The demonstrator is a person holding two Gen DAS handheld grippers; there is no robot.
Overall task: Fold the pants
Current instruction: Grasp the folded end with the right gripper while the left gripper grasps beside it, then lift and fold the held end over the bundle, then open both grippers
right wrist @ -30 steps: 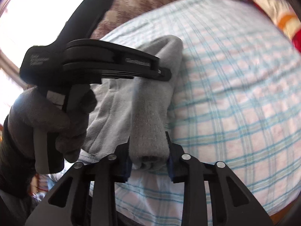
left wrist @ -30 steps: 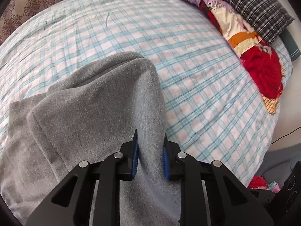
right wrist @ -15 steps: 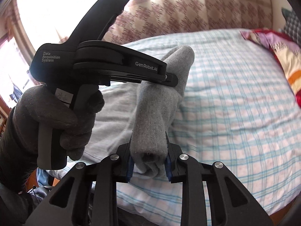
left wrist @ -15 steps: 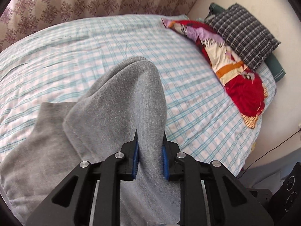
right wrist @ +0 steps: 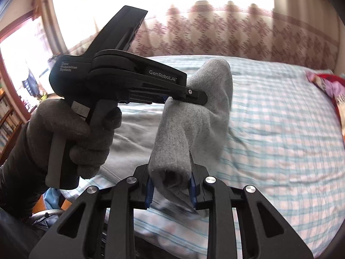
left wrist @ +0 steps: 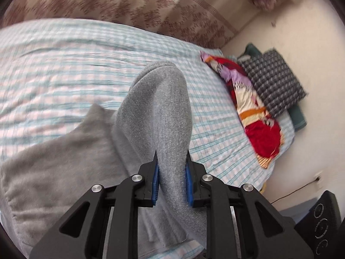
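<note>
Item: grey fleece pants (left wrist: 155,116), lifted at one end, the rest lying on the pale blue-and-pink checked bedsheet (left wrist: 64,69).

Left side of the scene: the gloved hand (right wrist: 71,133) carries the left gripper (left wrist: 171,168). Its blue pads (left wrist: 155,179) stand narrowly apart and are pressed on a bunched fold of the grey fabric. In the right wrist view this tool shows side-on, its tip biting the same raised ridge of cloth.

Centre: the ridge of held fabric runs up and away from the fingers, towards the patterned curtain (right wrist: 215,32). The slack body of the pants spreads down and to the left onto the sheet.

Right side: the right gripper (right wrist: 171,185) is also nearly closed, clamped on a rolled edge of the pants, apparently a hem or waistband end — which one cannot be told. The two grip points sit near each other on the same end, the left one further along the ridge.

Far right, well apart: a red floral quilt (left wrist: 254,112) and a black-and-white checked pillow (left wrist: 273,82).

Judgement: the fold turns on the long axis — the free length lies left and below both grips, so the held end likely has to travel over it.
</note>
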